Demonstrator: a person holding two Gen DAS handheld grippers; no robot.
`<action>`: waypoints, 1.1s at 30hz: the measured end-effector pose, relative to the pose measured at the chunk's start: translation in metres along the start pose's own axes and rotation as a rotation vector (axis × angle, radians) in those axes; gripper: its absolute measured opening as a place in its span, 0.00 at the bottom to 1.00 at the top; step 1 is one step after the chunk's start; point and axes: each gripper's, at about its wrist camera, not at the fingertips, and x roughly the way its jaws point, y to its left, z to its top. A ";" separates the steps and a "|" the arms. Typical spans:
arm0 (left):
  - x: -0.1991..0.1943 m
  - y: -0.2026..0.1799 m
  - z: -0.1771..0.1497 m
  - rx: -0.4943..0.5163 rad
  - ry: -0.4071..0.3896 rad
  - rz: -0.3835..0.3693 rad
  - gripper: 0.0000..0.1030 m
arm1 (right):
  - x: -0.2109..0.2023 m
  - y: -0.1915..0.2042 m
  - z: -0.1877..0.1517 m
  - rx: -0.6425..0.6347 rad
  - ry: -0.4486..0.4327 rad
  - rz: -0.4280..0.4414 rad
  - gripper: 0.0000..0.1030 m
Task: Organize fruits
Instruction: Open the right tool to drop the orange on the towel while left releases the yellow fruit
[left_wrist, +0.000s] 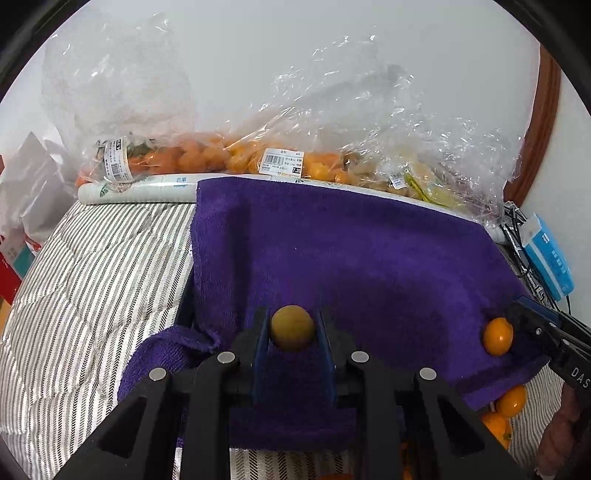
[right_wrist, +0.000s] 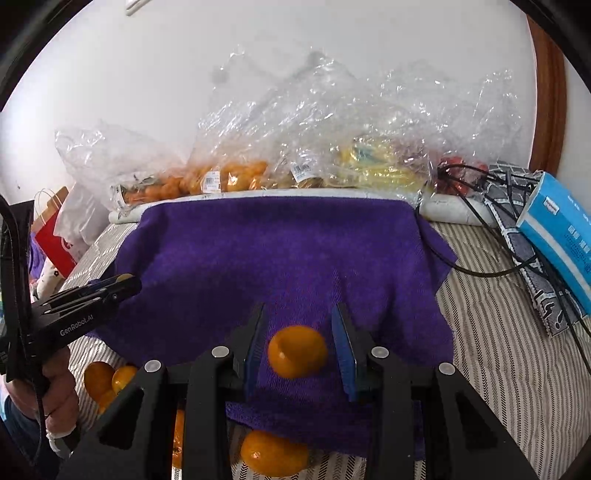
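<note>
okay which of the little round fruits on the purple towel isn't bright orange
The dull olive-brown fruit, clamped between the fingers of the left hand-held gripper. The other one on the purple towel, the fruit by the right hand-held gripper, is glossy bright orange.

Purple towel (right_wrist: 280, 251), orange fruit (right_wrist: 297, 350), grey-striped white bedding (left_wrist: 92, 266), blue box (right_wrist: 561, 236)

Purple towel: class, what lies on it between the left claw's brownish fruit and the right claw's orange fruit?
Nothing: in the left wrist view, only bare purple towel stretches between the brownish fruit and the orange fruit.
</note>
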 end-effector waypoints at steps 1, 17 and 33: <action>0.000 0.000 0.000 -0.001 0.002 0.000 0.23 | 0.000 0.000 0.000 -0.002 -0.001 -0.001 0.35; 0.003 0.001 -0.001 -0.006 0.016 0.007 0.25 | -0.006 0.007 0.000 -0.025 -0.028 -0.014 0.58; -0.012 0.003 0.001 -0.039 -0.065 0.032 0.50 | -0.017 0.012 -0.001 -0.063 -0.075 -0.086 0.73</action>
